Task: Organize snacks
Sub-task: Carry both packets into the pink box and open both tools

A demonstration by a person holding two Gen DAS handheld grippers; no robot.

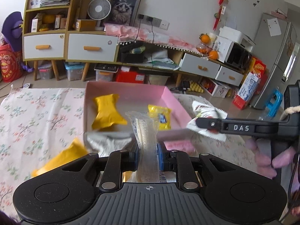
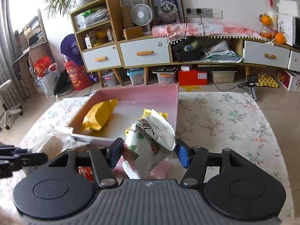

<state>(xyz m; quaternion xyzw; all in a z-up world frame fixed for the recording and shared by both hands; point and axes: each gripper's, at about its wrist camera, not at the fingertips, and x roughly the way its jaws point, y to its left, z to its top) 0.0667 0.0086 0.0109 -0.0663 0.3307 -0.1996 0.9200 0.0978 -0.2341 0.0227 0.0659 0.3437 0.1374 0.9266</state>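
Note:
A pink box sits on the floral cloth and holds a plain yellow packet and a yellow printed packet. My left gripper is shut on a clear plastic snack packet, held upright just before the box's near wall. My right gripper grips a white and green snack bag at the box's near right corner; it also shows in the left wrist view. A further yellow packet lies on the cloth at the left.
The floral cloth covers the table. A red item and pink items lie near the box front. Behind stand shelves with drawers, storage bins on the floor, a fridge at the right.

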